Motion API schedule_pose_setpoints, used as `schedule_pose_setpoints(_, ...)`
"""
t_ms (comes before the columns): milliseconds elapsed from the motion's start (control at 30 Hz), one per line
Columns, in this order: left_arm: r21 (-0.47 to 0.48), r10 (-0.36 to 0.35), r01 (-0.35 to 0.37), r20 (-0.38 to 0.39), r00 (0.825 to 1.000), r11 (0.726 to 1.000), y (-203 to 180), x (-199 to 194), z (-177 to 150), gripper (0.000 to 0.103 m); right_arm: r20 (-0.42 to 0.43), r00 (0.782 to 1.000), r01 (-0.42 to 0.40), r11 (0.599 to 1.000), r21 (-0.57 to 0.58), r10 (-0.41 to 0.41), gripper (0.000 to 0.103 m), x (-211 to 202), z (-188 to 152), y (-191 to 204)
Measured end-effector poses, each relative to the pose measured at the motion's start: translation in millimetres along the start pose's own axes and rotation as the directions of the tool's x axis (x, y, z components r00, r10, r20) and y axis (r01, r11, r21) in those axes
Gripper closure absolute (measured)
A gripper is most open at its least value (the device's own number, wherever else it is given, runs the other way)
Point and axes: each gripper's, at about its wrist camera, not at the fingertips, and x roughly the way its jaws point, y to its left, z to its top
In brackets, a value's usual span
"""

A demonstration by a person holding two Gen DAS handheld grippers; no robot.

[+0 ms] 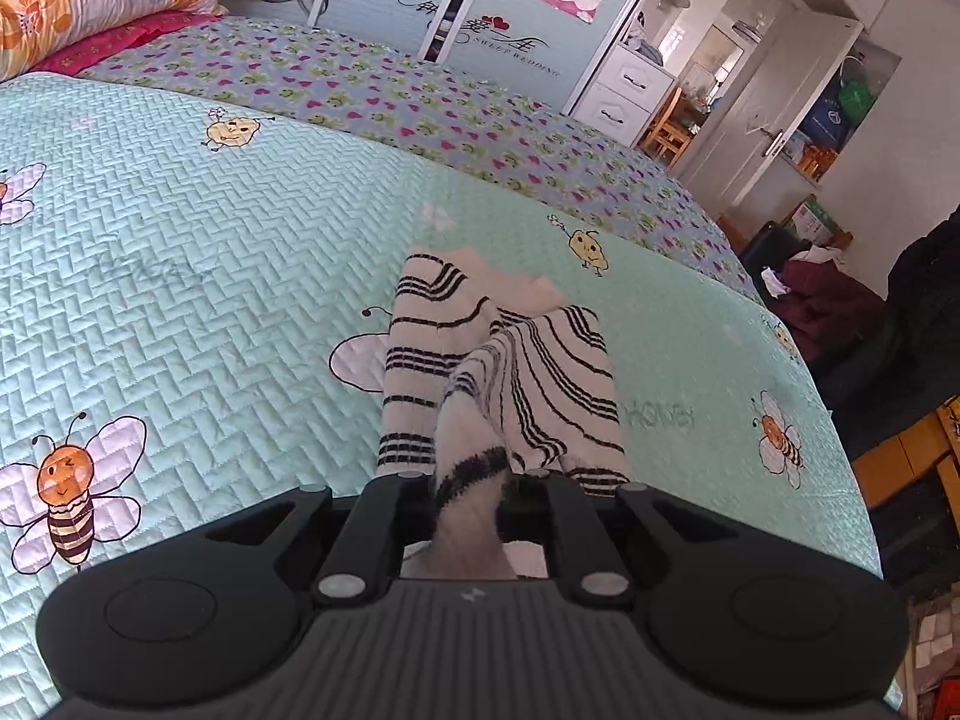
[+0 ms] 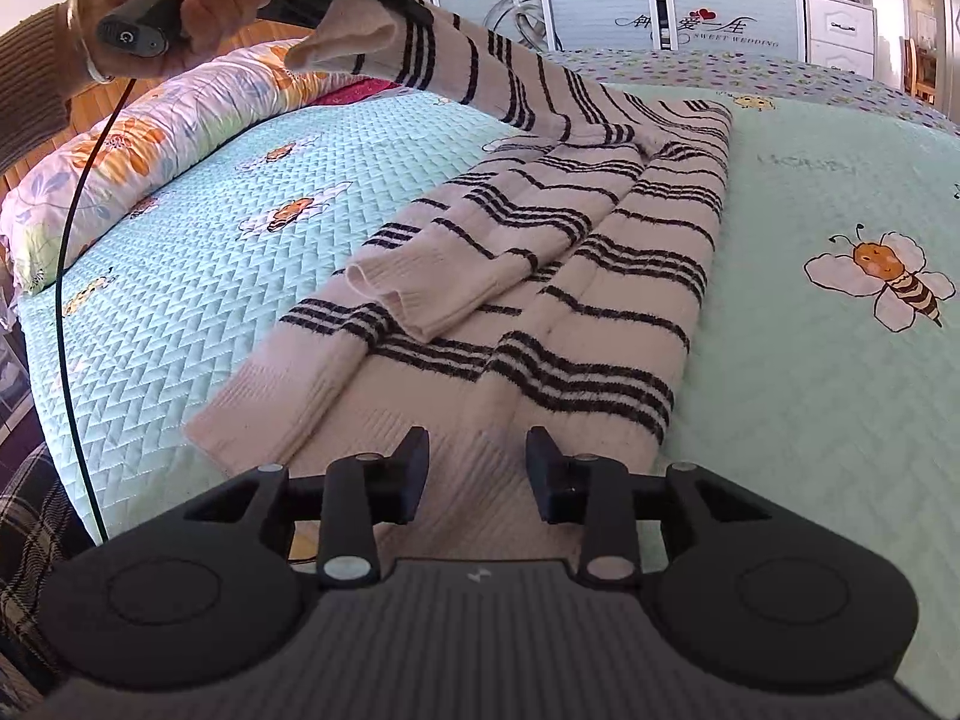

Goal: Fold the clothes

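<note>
My left gripper [image 1: 474, 495] has its fingers clamped on a sleeve cuff [image 2: 342, 51] of the striped sweater [image 2: 540, 276], held high at eleven o'clock in my right view. My right gripper [image 2: 478, 468] hovers with fingers apart over the hem at six o'clock. The sweater lies half-folded on the bed [image 2: 810, 192]. I judge the fuzzy knit could slip free, or dragging the sleeve could undo the folds. A floral pillow [image 1: 90, 0] sits at ten o'clock, wardrobe doors [image 1: 480, 6] beyond.
</note>
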Motion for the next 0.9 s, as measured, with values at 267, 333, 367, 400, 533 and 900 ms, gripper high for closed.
schedule_pose_setpoints(267,-0.065,0.059,-0.067,-0.128,0.99,0.996,19.5,39.3,-9.6,0.093,0.012,1.0,-0.004,1.0,0.008,0.004,0.065,-2.5,-2.1,-2.2)
schedule_pose_setpoints(333,-0.07,0.073,-0.083,-0.134,0.988,0.994,21.5,41.9,-12.8,0.093,0.019,1.0,-0.013,0.999,0.031,0.012,0.064,-5.9,-1.9,-5.5)
schedule_pose_setpoints(367,-0.044,0.088,-0.094,-0.123,0.988,0.995,17.8,40.5,-13.0,0.093,0.025,1.0,-0.013,0.999,0.046,0.012,0.063,-8.5,-1.5,-7.8)
schedule_pose_setpoints(400,-0.01,0.104,-0.105,-0.109,0.989,0.994,12.8,38.4,-12.9,0.093,0.03,0.999,-0.012,0.998,0.061,0.01,0.062,-11.3,-1.1,-10.1)
schedule_pose_setpoints(533,0.224,0.08,-0.065,-0.06,0.995,0.973,-39.3,23.7,-26.5,0.093,0.043,0.999,0.009,0.994,0.112,-0.014,0.058,-19.0,-3.2,-20.2)
schedule_pose_setpoints(900,0.365,-0.023,0.144,-0.316,0.948,0.92,-97.6,45.4,-123.1,0.056,0.077,0.995,0.038,0.973,0.229,-0.057,0.054,-39.0,-9.4,-46.0)
